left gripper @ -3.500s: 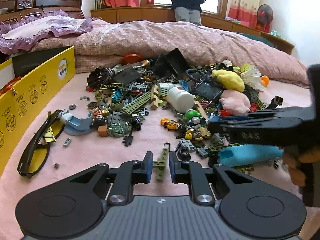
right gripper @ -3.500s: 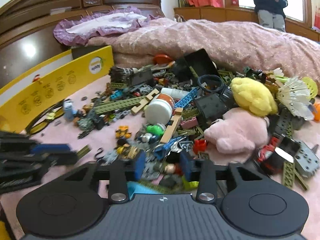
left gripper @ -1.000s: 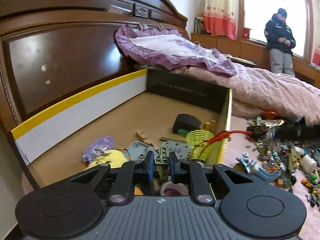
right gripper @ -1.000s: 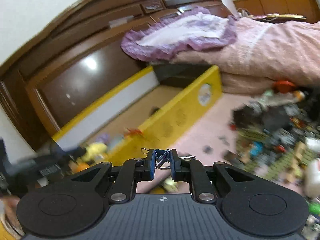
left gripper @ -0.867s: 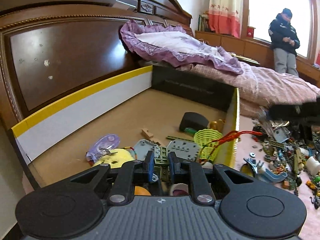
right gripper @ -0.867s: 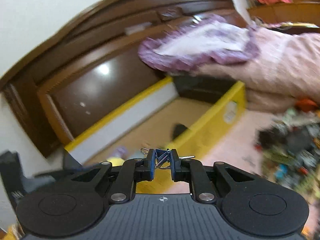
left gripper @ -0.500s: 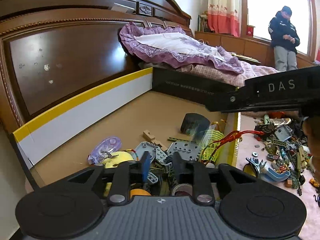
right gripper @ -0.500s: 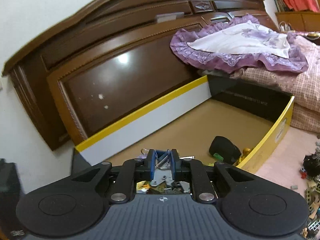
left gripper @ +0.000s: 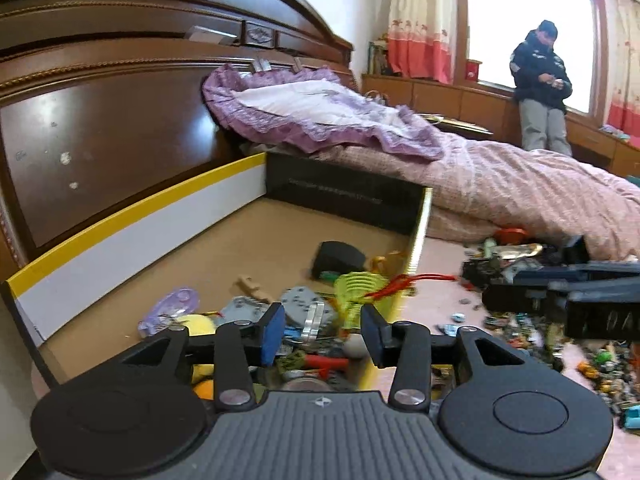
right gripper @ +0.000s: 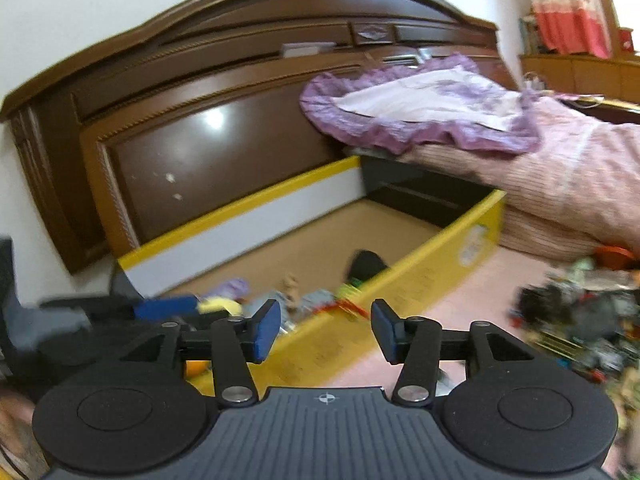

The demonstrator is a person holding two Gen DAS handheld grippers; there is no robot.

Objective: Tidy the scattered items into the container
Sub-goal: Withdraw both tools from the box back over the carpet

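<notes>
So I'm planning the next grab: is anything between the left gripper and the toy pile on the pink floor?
Yes. The box's yellow side wall stands between the left gripper and the toy pile, and the right gripper hangs over the pile.

dark wooden headboard (left gripper: 120,92), pink quilt (left gripper: 520,184), bright window (left gripper: 528,20)

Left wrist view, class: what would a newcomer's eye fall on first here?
Probably the big yellow-edged box against the dark headboard, with toys heaped at its near end. Next, the open left gripper above that heap, nothing between its jaws, and the scattered pile on the pink floor to the right.
</notes>
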